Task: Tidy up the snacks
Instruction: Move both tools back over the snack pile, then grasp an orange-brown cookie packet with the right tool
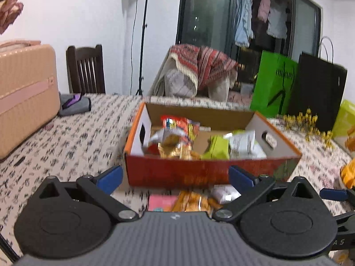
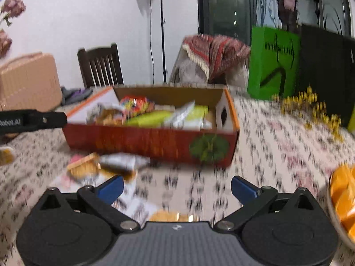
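An open red-orange cardboard box (image 1: 199, 170) stands on the patterned tablecloth and holds several snack packets, red, gold, green and white (image 1: 177, 137). It also shows in the right wrist view (image 2: 144, 139). My left gripper (image 1: 175, 178) is open and empty, just in front of the box, above loose snacks: a pink packet (image 1: 160, 202), an orange packet (image 1: 193, 201) and a white one (image 1: 225, 194). My right gripper (image 2: 177, 188) is open and empty, nearer the table's front. Loose packets (image 2: 106, 166) lie to its left, and a golden snack (image 2: 168, 216) lies under it.
A peach suitcase (image 1: 24, 97) stands at the left. Green (image 1: 273, 84) and black (image 1: 317, 93) paper bags and yellow flowers (image 1: 306, 122) are at the back right. A bowl of orange pieces (image 2: 342, 201) is at the right edge. The left gripper's arm (image 2: 33, 119) shows at the left.
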Tool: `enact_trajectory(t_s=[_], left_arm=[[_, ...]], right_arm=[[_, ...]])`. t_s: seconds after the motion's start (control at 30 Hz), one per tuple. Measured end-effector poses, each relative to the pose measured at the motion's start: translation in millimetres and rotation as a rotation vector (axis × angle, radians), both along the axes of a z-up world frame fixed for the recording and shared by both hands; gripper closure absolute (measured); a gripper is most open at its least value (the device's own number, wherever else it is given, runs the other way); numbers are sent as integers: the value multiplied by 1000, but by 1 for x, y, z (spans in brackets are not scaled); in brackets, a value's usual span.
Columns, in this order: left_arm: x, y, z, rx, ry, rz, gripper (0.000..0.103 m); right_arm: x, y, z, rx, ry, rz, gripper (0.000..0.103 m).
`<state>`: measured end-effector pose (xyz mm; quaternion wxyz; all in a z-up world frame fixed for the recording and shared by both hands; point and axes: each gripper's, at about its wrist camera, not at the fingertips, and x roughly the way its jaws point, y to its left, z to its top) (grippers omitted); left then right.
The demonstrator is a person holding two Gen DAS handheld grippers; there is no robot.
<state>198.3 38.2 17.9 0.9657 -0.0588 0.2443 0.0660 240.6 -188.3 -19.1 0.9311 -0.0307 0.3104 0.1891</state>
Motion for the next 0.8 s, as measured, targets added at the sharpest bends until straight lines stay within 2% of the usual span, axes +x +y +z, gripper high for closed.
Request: enact_trajectory(t_s=[0.1,0.37,0.47,0.53,0.6,0.73,0.8], left_arm=[[-4,-1,-9,2,35,2,0],[-15,-9,-25,23,112,6,0],[-20,-13,-28,35,134,8,0],[-24,-15,-30,36,145,3,0],[-28,-16,-31,32,150,0,0],[-34,-18,-34,24,164,5,0],[-37,-20,-35,28,170,-1,0]], right_arm=[[-2,0,-11,8,48,1,0],[-3,11,-32,-2,101,15,2],[-3,9,-32,9,86,10,2],[-5,8,-32,11,78,-2,5],[-7,7,-32,-2,66,-17,15],[-13,4,-32,-16,43,-21,24],[-15,3,-32,-21,32,-25,34]])
